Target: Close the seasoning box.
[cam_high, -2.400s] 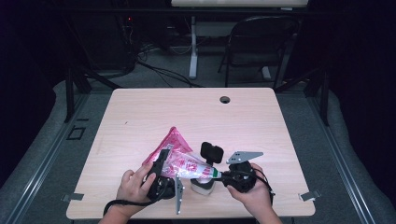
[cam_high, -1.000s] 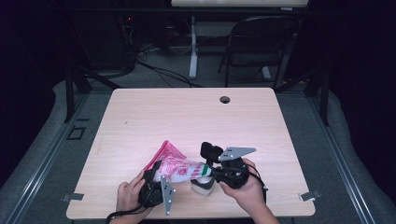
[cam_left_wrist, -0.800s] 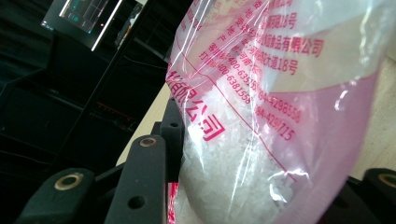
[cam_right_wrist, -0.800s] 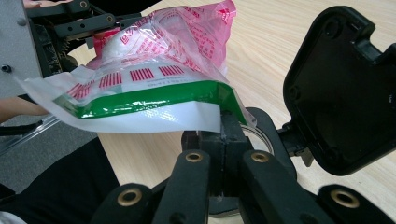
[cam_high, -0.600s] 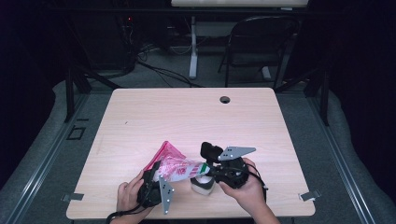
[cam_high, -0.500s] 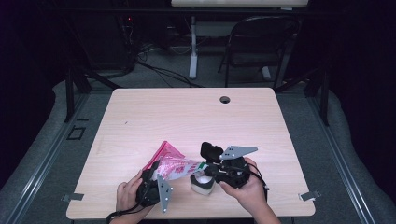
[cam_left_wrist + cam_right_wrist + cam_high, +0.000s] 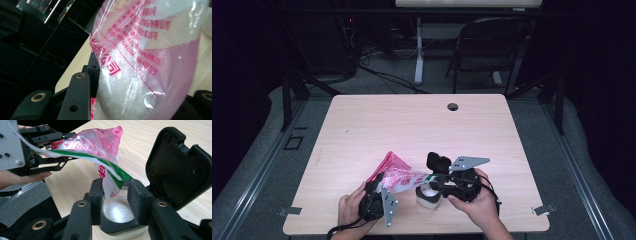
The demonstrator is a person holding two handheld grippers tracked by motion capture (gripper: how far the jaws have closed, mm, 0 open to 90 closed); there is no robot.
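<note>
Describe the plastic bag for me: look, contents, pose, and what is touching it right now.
The bag is thin clear plastic, tinted pink, with red printed characters and a green and white band near its mouth. It holds white grains, bunched at the end clamped in the left gripper. It lies tilted, its open corner drooping into the small clear jar, which already holds white grains. The right gripper, jaws just opening, sits around the jar's rim, and the bag's tip hangs between those jaws.

Crystal-filled pink bag [image 7: 140, 75] between fingers [image 7: 80, 100]

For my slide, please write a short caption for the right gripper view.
Left gripper tips a pink bag of white grains into a small jar between the right gripper's jaws.
</note>
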